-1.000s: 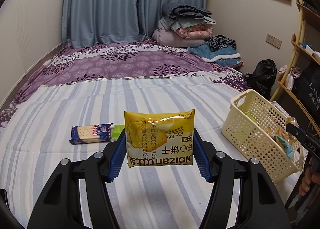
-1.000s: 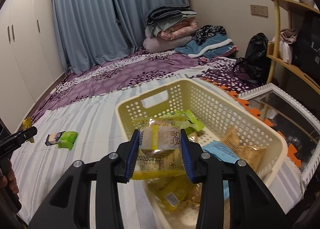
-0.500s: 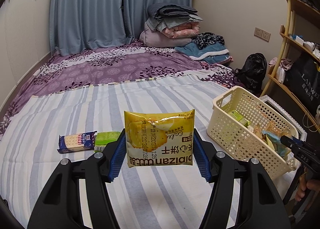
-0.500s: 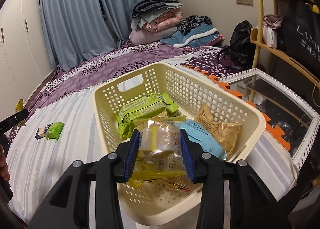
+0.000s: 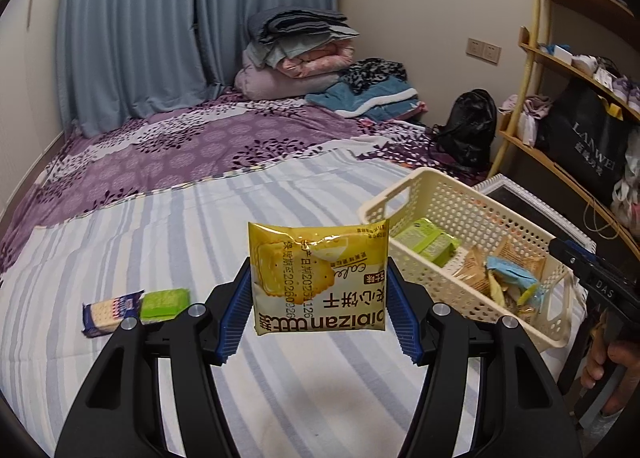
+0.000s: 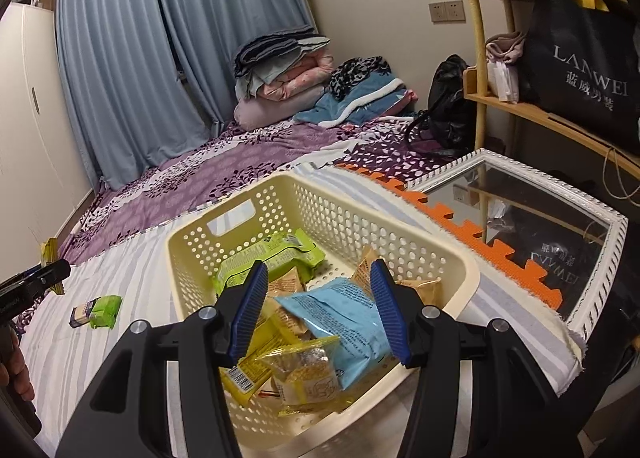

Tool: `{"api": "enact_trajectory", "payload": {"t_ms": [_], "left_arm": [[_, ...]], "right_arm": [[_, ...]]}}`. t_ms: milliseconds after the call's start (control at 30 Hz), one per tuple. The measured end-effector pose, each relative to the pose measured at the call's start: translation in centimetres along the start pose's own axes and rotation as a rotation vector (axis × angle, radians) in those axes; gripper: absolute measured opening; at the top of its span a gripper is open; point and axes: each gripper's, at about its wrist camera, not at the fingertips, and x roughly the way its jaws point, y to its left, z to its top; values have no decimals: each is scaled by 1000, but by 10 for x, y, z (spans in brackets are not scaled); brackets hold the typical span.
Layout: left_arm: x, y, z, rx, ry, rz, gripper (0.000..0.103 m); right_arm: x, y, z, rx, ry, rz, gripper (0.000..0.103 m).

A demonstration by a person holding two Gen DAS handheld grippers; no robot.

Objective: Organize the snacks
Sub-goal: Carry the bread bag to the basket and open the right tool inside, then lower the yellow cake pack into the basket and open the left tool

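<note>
Risk, left: we're gripping the yellow cracker packet point(image 5: 318, 278) by its edges in the left tongs point(image 5: 318, 310) – it could slip or twist out short of the basket point(image 5: 436, 182)
Risk, right: right tongs point(image 6: 318, 306) are opening over the basket, nothing between them – fingers may snag the blue packet point(image 6: 340, 314)
Leftovers: two snacks point(image 5: 136, 308) on the bed, well apart from both tongs

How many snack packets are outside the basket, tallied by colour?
Yellow packet, clamped in the left tool: 1
Blue cracker packet, lying on the striped sheet: 1
Green packet, right beside the blue one: 1
Total: 3
</note>
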Motion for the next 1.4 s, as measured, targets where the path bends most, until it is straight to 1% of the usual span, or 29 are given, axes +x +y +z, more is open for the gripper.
{"api": "enact_trajectory", "payload": {"t_ms": [67,167,267,300,333,400,500,900,1067,1400], "left_arm": [[5,-12,3,20,4,-23,63],[14,-31,7,52,16,-57,63],[21,-48,10,82,23,-88,63],[24,-52,11,89,26,-97,63],[26,-56,12,93,29,-107,63],[31,-63,14,102,33,-124,63],[37,-75,17,124,34,-132,63],[63,-112,22,169,70,-207,63],[68,-119,21,180,76,-218,63],[69,-118,24,182,73,-219,63]], "right_arm": [[1,0,-1,-6,-2,-3,56],[4,-2,-3,0,2,1,63],[5,-5,-4,10,2,1,68],[6,-6,-4,13,2,1,72],[6,-7,-4,18,2,2,74],[8,-12,-5,33,2,5,84],[9,-17,-5,55,-1,8,90],[15,-31,-6,88,-10,-2,91],[15,-29,-6,86,-15,-8,91],[13,-25,-4,80,-25,-10,91]]}}
